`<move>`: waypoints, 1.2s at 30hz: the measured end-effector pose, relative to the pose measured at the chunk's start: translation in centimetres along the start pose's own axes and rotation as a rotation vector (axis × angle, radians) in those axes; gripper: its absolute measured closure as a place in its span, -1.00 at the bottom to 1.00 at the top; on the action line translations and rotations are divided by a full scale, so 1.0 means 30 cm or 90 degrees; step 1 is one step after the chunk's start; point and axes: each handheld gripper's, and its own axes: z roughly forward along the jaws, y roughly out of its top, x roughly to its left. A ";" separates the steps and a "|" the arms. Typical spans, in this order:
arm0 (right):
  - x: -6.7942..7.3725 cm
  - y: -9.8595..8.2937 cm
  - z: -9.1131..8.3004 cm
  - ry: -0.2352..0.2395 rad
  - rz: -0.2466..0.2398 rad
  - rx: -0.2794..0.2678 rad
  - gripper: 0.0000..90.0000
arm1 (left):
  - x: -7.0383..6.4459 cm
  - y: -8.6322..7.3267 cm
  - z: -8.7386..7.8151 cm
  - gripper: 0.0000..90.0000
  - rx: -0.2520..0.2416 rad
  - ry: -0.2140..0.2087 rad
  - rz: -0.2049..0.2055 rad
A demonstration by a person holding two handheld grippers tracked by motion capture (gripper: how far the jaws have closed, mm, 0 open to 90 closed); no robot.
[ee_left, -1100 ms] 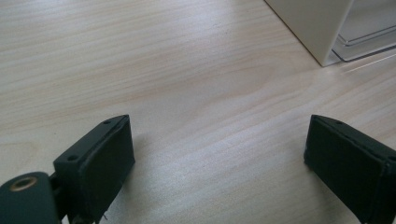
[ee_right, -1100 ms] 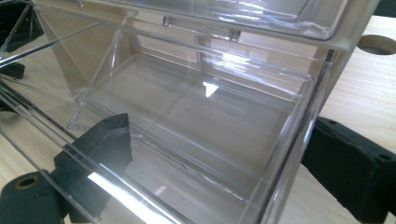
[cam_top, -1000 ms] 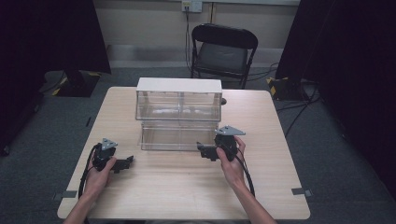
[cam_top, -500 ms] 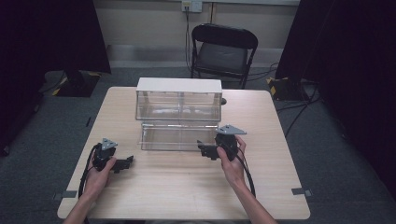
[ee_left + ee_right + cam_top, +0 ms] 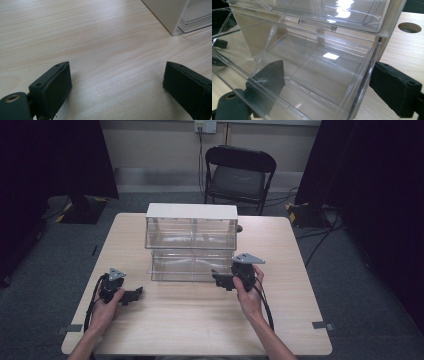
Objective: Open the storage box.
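Observation:
A clear drawer cabinet (image 5: 191, 212) with a white frame stands at the table's middle back. Its lower drawer (image 5: 185, 265) is pulled out toward me and looks empty. My right gripper (image 5: 218, 280) is at the drawer's front right corner. In the right gripper view the right gripper (image 5: 329, 82) is open. Its jaws straddle the drawer (image 5: 317, 65), one seen through the clear wall and the other outside the right side. My left gripper (image 5: 137, 293) rests low over the table at the front left. The left gripper (image 5: 117, 82) is open with bare wood between its fingers. The cabinet's white corner (image 5: 167, 12) lies ahead of it.
The wooden table (image 5: 200, 330) has a round hole (image 5: 409, 27) behind the cabinet's right end. A black folding chair (image 5: 239, 175) stands beyond the far edge. Cables trail from both grippers toward the table's front.

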 end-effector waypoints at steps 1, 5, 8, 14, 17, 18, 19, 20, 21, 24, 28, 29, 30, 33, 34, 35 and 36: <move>-0.001 0.000 0.000 0.000 -0.001 0.000 -0.72 | 0.000 0.000 0.000 -0.83 0.000 0.000 0.000; 0.000 0.001 -0.002 -0.001 0.001 0.001 -0.72 | 0.000 0.000 0.000 -0.83 0.000 0.000 0.000; -0.001 0.006 -0.008 -0.005 -0.001 -0.008 -0.69 | 0.000 0.000 0.000 -0.83 0.000 0.000 0.000; -0.002 0.009 -0.011 -0.003 0.001 -0.009 -0.69 | 0.000 0.000 0.000 -0.83 0.000 0.000 0.000; -0.002 0.012 -0.012 -0.003 0.001 -0.011 -0.69 | 0.000 0.000 0.000 -0.83 0.000 0.000 0.000; -0.001 0.013 -0.013 -0.003 0.003 -0.012 -0.69 | 0.000 0.000 0.000 -0.83 0.000 0.000 0.000; -0.002 0.014 -0.014 -0.001 0.003 -0.012 -0.69 | 0.000 0.000 0.000 -0.83 0.000 0.000 0.000; -0.002 0.015 -0.014 0.000 0.005 -0.012 -0.69 | 0.000 0.000 0.000 -0.83 0.000 0.000 0.000; -0.003 0.016 -0.014 0.000 0.003 -0.014 -0.69 | 0.000 0.000 0.000 -0.83 0.000 0.000 0.000; -0.002 0.018 -0.014 0.000 0.006 -0.015 -0.69 | 0.000 0.000 0.000 -0.83 0.000 0.000 0.000; -0.003 0.022 -0.016 0.000 0.006 -0.018 -0.69 | 0.000 0.000 0.000 -0.83 0.000 0.000 0.000; -0.002 0.022 -0.018 0.001 0.010 -0.017 -0.69 | 0.000 0.000 0.000 -0.83 0.000 0.000 0.000; -0.002 0.023 -0.018 0.001 0.011 -0.017 -0.69 | 0.000 0.000 0.000 -0.83 0.000 -0.001 0.000; 0.001 0.024 -0.019 0.003 0.006 -0.019 -0.69 | 0.000 0.000 0.000 -0.83 0.000 0.000 0.000; 0.003 0.024 -0.020 0.003 0.006 -0.018 -0.69 | 0.000 0.000 0.000 -0.83 0.000 0.000 0.000; 0.005 0.025 -0.021 0.003 0.007 -0.019 -0.69 | 0.000 0.000 0.000 -0.83 0.000 0.000 0.000; 0.005 0.025 -0.022 0.003 0.006 -0.020 -0.69 | 0.000 0.000 0.000 -0.83 0.000 0.000 0.000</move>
